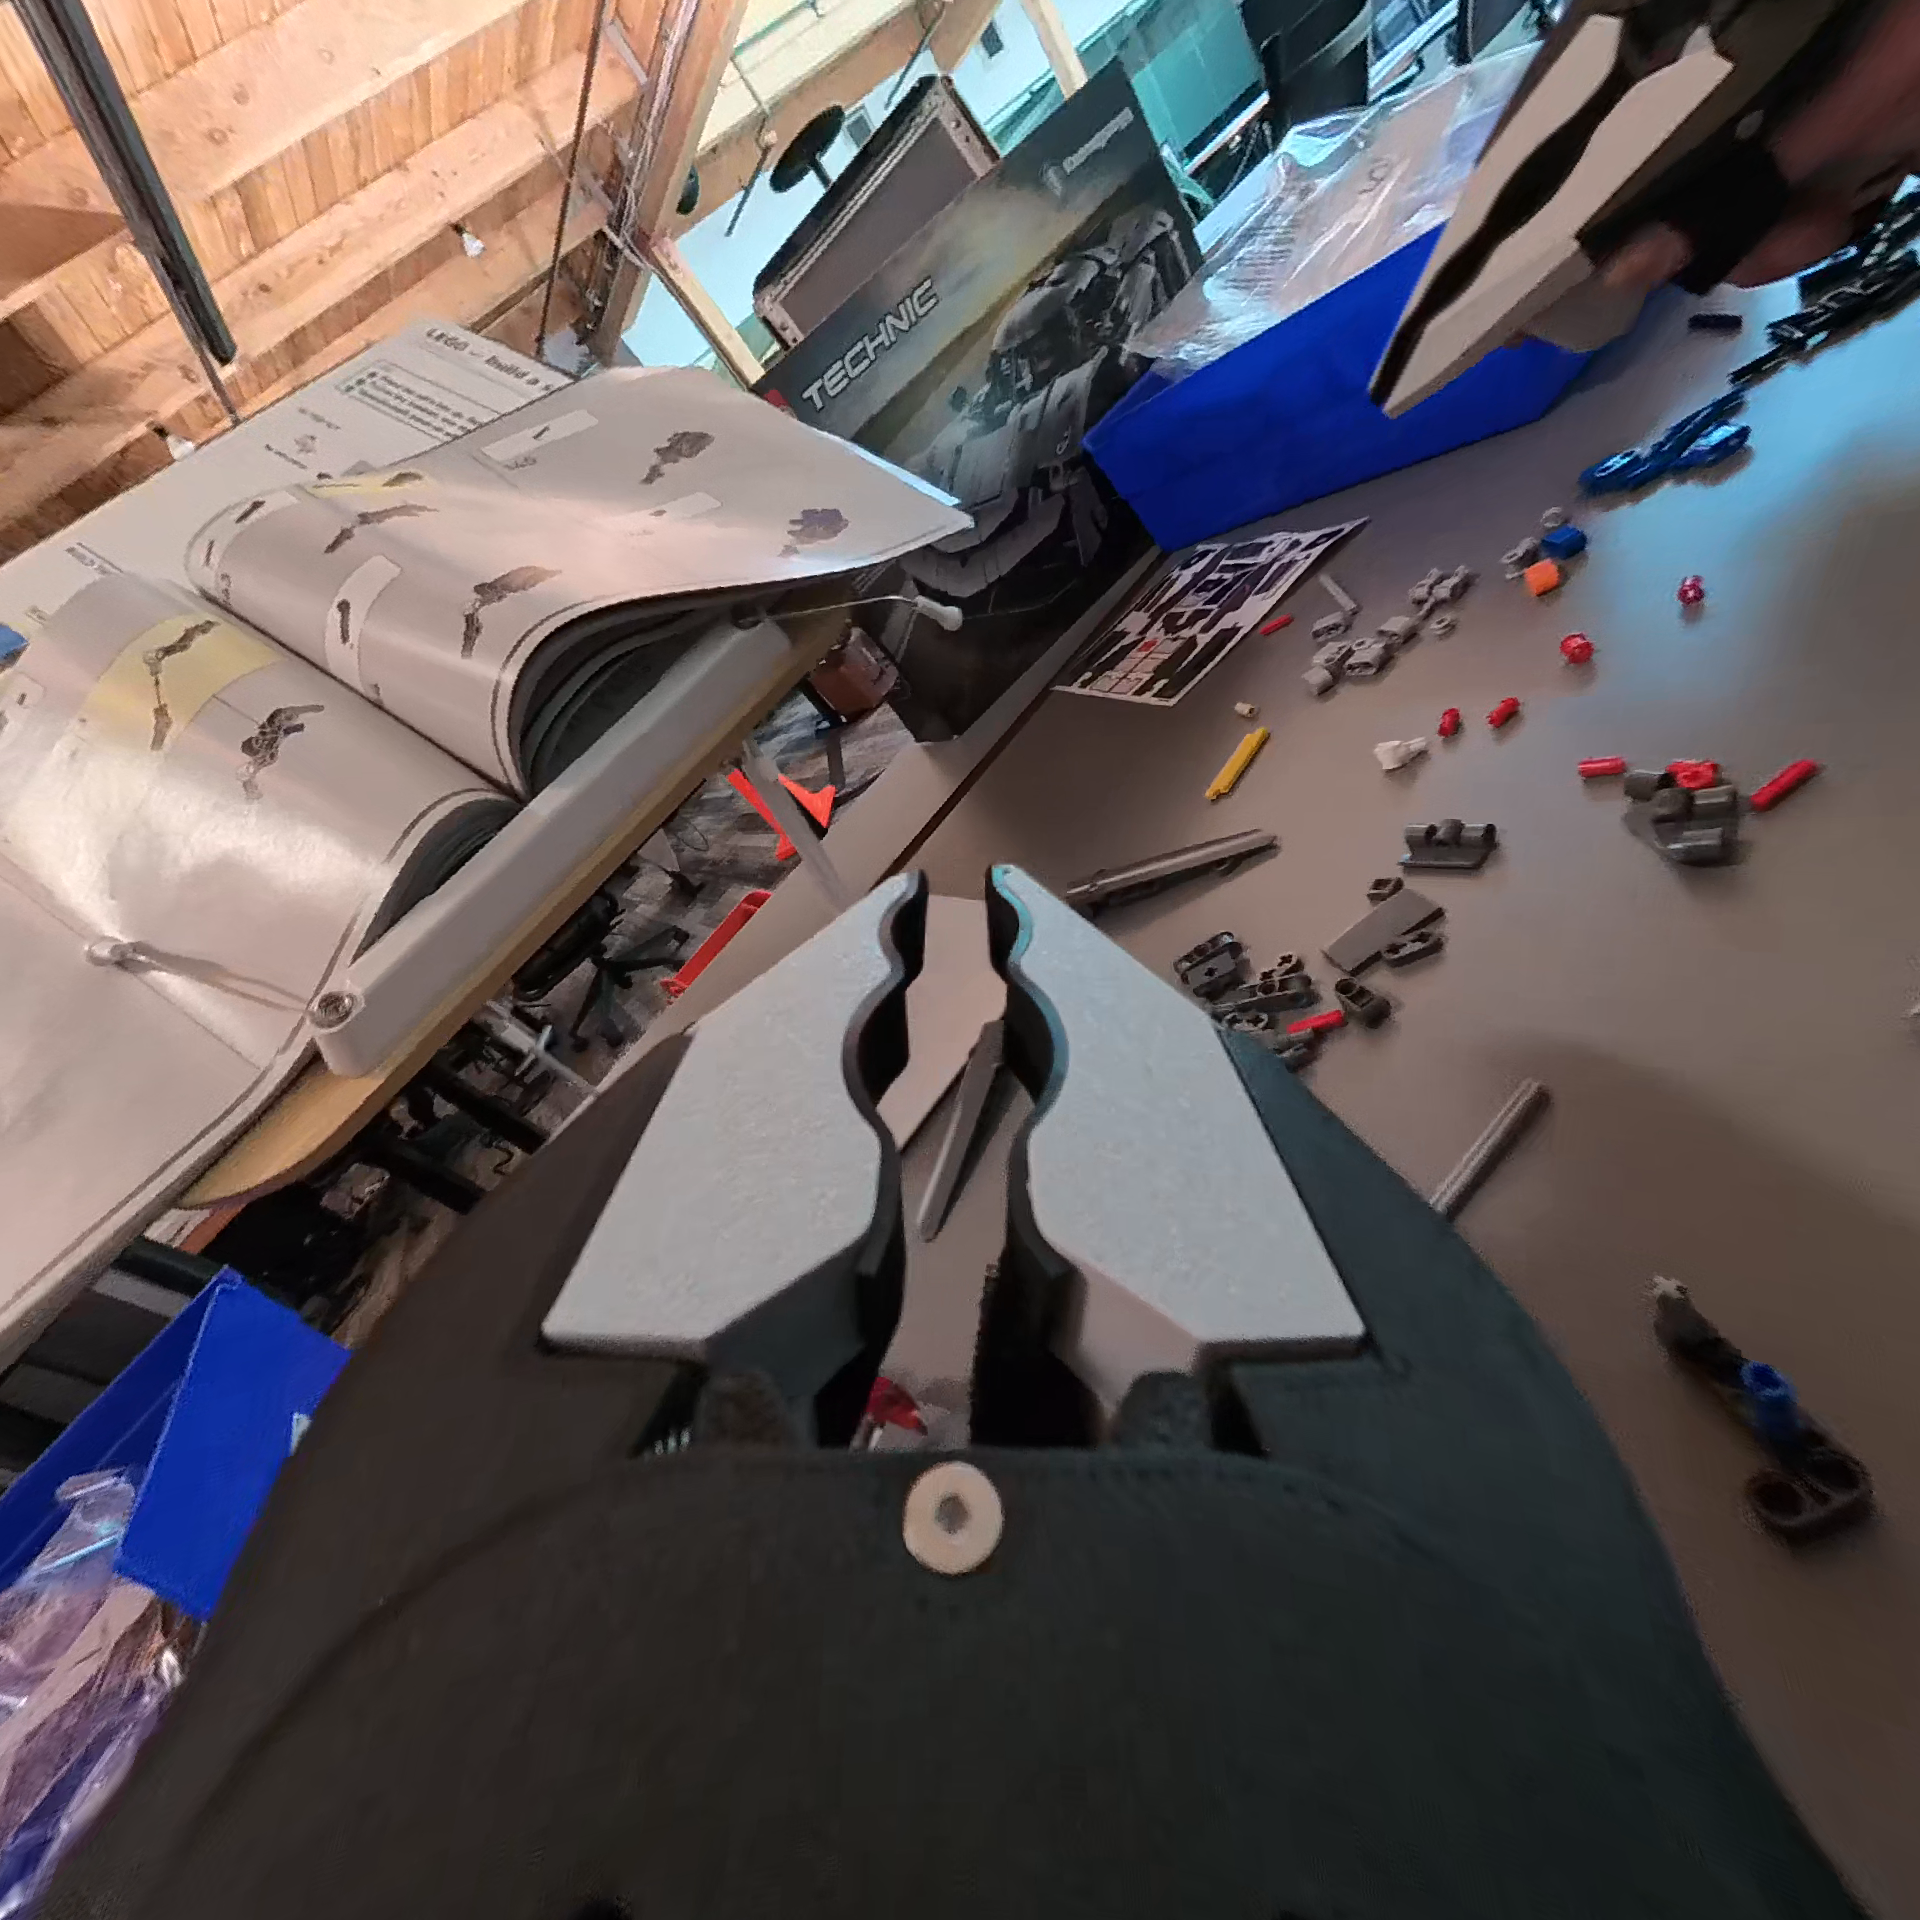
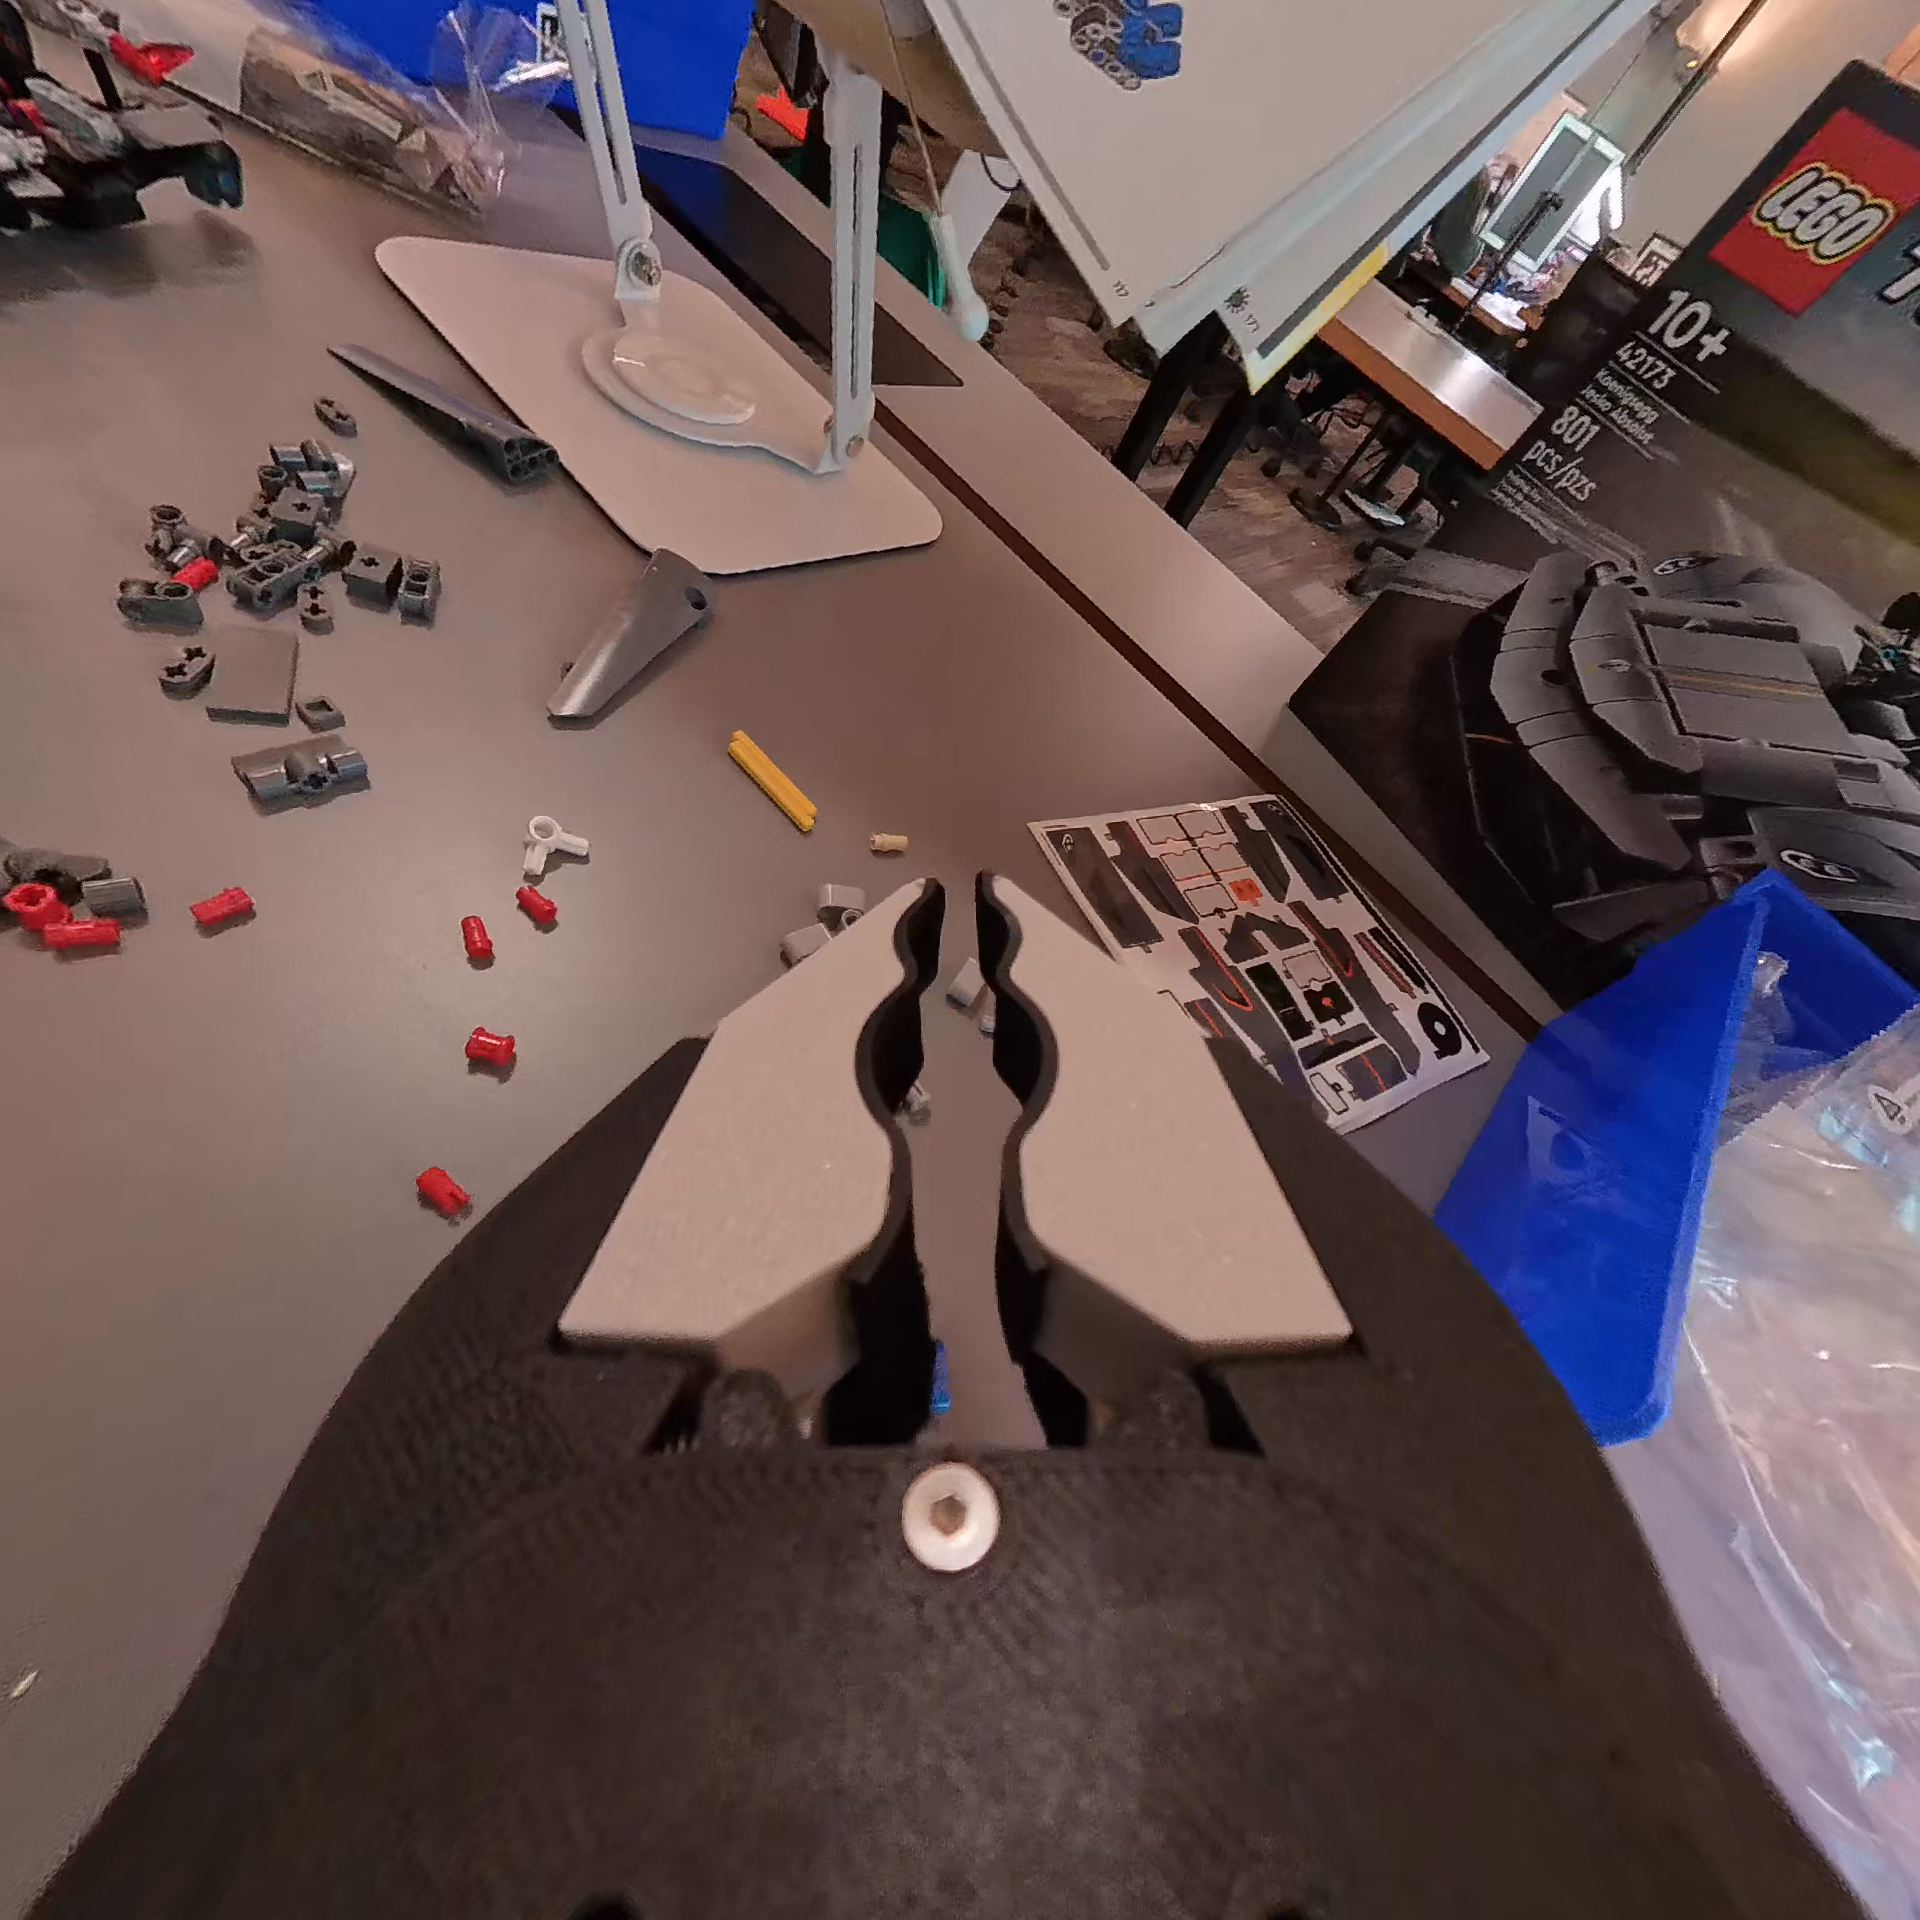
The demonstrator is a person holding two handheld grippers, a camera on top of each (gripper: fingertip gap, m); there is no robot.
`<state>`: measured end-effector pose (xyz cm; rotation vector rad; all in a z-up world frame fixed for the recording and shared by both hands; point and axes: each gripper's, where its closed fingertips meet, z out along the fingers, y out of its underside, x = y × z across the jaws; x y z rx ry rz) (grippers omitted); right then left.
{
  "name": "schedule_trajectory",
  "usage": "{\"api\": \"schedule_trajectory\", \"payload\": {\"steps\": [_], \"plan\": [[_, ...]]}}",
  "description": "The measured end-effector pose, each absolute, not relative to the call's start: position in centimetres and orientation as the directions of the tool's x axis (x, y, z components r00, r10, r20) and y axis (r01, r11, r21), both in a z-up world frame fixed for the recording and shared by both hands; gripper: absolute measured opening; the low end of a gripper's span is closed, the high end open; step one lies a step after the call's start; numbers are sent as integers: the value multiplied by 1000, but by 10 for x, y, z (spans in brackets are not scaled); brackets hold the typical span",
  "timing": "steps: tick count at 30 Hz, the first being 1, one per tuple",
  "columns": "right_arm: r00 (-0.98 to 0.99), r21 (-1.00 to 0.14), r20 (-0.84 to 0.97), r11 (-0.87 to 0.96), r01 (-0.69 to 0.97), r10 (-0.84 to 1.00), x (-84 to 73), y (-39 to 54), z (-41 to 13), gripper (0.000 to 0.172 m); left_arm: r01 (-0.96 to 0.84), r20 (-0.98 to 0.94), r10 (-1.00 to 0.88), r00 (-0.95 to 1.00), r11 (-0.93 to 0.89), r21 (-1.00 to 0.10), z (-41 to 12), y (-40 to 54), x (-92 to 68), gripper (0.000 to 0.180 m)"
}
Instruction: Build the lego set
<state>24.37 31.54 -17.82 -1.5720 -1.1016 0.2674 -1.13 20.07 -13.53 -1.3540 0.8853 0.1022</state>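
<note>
The left gripper (image 1: 956,894) hangs above a grey table (image 1: 1558,1039) near its edge, its two fingertips slightly apart with nothing between them; a dark grey pointed piece (image 1: 961,1127) lies on the table below, seen through the gap farther back, and it is not gripped. Just to its right lie a long dark grey bar (image 1: 1169,864) and a cluster of small dark grey pieces (image 1: 1273,987), and beyond them a yellow stick (image 1: 1236,764) and scattered red pins (image 1: 1501,713). To the left an open instruction booklet (image 1: 416,623) rests on a stand, with a dark box (image 1: 997,416) and a blue bin (image 1: 1299,436) behind (the other gripper shows at the top right corner of this view). The right gripper (image 2: 961,888) is also over the table, its tips parted by a narrow gap and bare; small light grey pieces (image 2: 966,982) lie on the surface under and beside the fingers, untouched. A sticker sheet (image 2: 1257,945) lies just to its right, a second blue bin (image 2: 1621,1143) with clear plastic bags farther right, and the stand's flat base (image 2: 665,416) well ahead.
</note>
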Motion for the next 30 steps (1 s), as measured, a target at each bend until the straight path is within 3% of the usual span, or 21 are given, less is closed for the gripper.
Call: {"api": "schedule_trajectory", "payload": {"steps": [10, 30], "plan": [[509, -848, 396, 91, 523, 764, 239, 313, -185, 3, -509, -522, -442, 730, 159, -846, -144, 212, -21, 34], [495, -836, 400, 86, 542, 771, 238, 314, -193, 3, -549, -512, -484, 709, 76, -832, -160, 217, -27, 23]]}}
